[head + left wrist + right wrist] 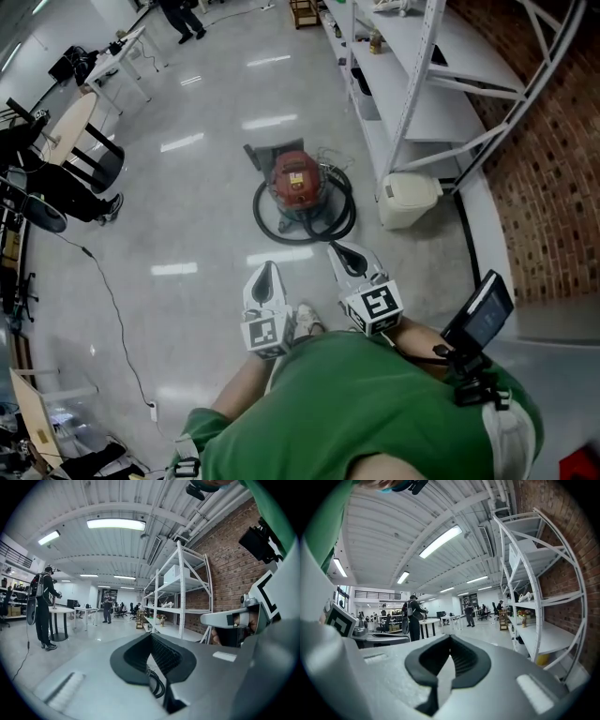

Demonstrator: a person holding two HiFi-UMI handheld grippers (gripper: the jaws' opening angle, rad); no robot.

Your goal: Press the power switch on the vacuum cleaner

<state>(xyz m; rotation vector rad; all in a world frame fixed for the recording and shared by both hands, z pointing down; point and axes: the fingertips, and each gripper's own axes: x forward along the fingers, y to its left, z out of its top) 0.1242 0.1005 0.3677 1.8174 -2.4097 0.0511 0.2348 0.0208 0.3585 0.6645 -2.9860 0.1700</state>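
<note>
The red vacuum cleaner stands on the pale floor ahead of me, with its black hose coiled around it. Its floor nozzle lies just behind it. My left gripper and right gripper are held low in front of my green shirt, both short of the vacuum and touching nothing. Both have their jaws together at the tips. A bit of the hose shows through the slit of the left gripper. The right gripper points over the floor toward the shelving. No power switch can be made out.
A white bin stands right of the vacuum, against white shelving along a brick wall. A thin cable runs over the floor at left. A round table with chairs stands far left. A person walks at the back.
</note>
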